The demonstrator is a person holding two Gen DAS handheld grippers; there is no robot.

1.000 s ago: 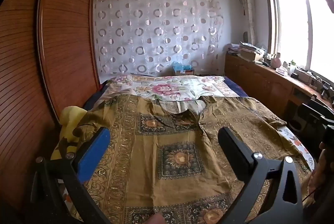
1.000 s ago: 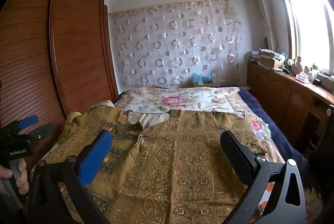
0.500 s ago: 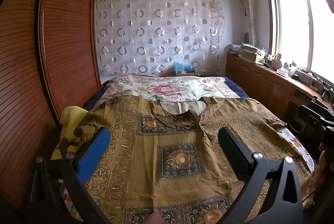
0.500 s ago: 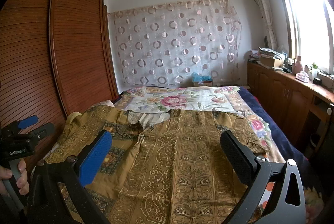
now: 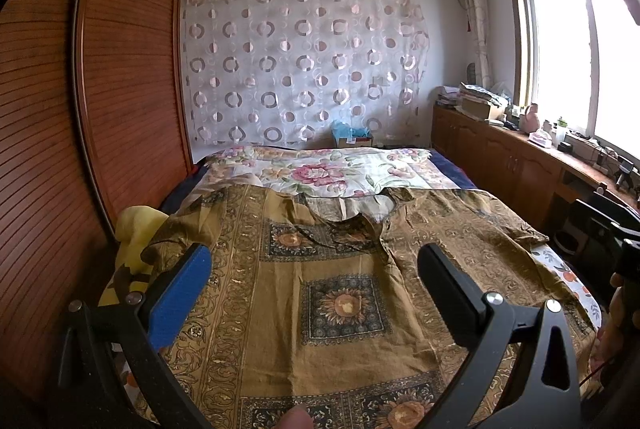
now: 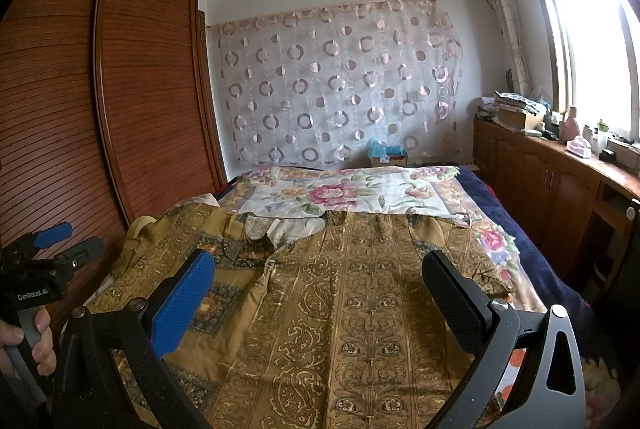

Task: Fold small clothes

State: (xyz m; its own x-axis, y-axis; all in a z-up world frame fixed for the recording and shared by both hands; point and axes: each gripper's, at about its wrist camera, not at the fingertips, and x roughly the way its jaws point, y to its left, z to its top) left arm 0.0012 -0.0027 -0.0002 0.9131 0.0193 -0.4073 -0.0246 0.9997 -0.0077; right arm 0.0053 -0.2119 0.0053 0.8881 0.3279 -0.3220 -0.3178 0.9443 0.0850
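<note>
A brown and gold patterned shirt (image 5: 344,277) lies spread flat on the bed, collar toward the far end, sleeves out to both sides. It also fills the right wrist view (image 6: 360,301). My left gripper (image 5: 312,269) is open and empty, held above the shirt's left half. My right gripper (image 6: 320,277) is open and empty, held above the shirt's right half. The left gripper (image 6: 60,245) also shows at the left edge of the right wrist view, held in a hand.
A floral sheet (image 5: 320,173) covers the bed beyond the collar. A wooden wardrobe (image 5: 120,89) runs along the left. A yellow cloth (image 5: 132,233) lies at the bed's left edge. Wooden cabinets (image 6: 552,189) with clutter stand under the window on the right.
Both grippers have tilted very slightly; the view shifts a little. The shirt has not moved and both grippers stay open.
</note>
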